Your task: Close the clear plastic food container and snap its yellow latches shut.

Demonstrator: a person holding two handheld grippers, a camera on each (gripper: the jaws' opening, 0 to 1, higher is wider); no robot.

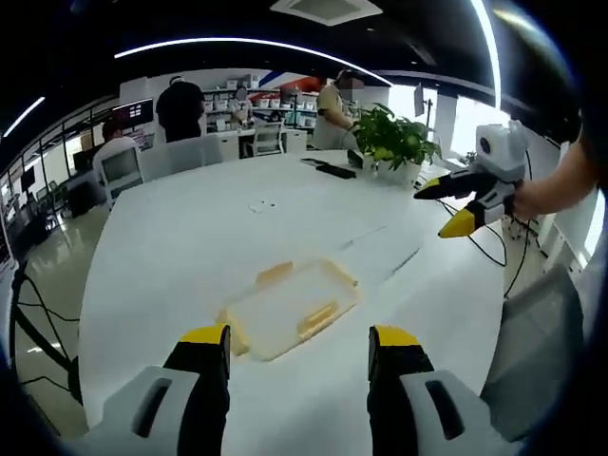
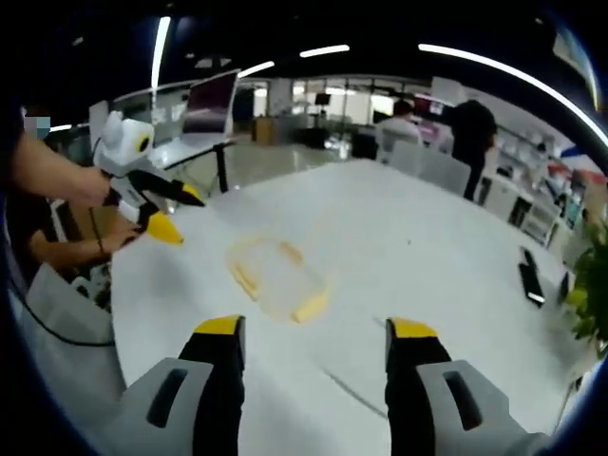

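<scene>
A clear plastic food container (image 1: 290, 306) with yellow latches lies flat on the white table (image 1: 218, 237), its lid resting on top. My left gripper (image 1: 299, 340) hovers open just short of it, nothing between the jaws. In the right gripper view the same container (image 2: 275, 275) lies ahead of my right gripper (image 2: 315, 332), which is open and held above the table. The right gripper (image 1: 458, 201) also appears at the right of the left gripper view, held by a hand. The left gripper (image 2: 157, 204) appears at the left of the right gripper view.
A potted green plant (image 1: 394, 142) stands at the table's far side, with a dark flat device (image 1: 334, 171) beside it. Chairs, desks and several people sit beyond the table. A black cable (image 1: 499, 252) hangs off the right edge. A dark phone (image 2: 530, 277) lies near the right.
</scene>
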